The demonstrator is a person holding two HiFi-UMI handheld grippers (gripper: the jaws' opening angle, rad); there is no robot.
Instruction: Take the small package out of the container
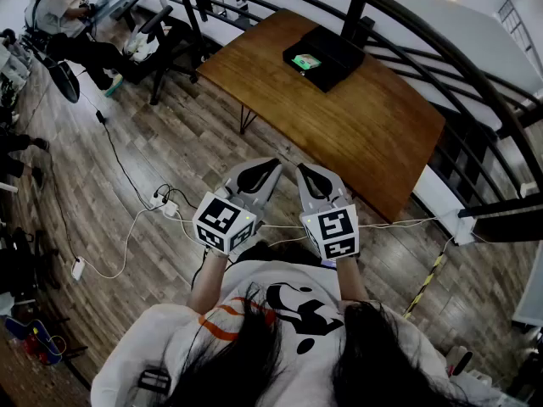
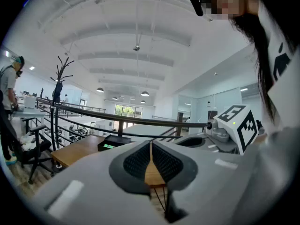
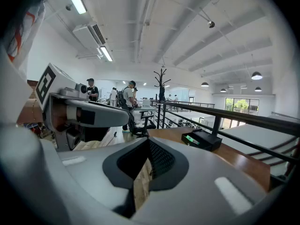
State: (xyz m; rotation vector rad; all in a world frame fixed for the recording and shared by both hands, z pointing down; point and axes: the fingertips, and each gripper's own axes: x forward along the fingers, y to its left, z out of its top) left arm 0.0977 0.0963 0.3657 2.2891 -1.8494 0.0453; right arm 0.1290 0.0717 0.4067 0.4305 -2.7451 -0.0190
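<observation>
Left claw (image 1: pixel 265 170) and right claw (image 1: pixel 307 175) both pinched together, empty, well apart from the container (image 1: pixel 327 56) on the bench (image 1: pixel 373 134). Risk: we may arrive unopened and nudge the small package (image 1: pixel 305 61).

tabletop (image 1: pixel 365 117): we see wood, warm brown, smooth, with fine grain and a low sheen.
container (image 1: pixel 333 54): we read it as matt black and plastic-looking.
package (image 1: pixel 305 61): bright green and white face; we cannot tell its material.
left tool (image 1: pixel 265 168) and right tool (image 1: pixel 307 173): we see pale grey shells, smooth matt plastic.
pads (image 2: pixel 136 162): black, rubbery-looking, finely ribbed, matt.
marker cubes (image 1: pixel 225 221): matt white faces with crisp black print.
floor (image 1: pixel 170 134): we see grey-brown wood planks, grain showing, dull finish.
railing (image 1: pixel 353 11): dark, smooth, metal by its look, with slight gloss.
shirt (image 1: pixel 254 282): white cloth, soft and matt, with a black print.
</observation>
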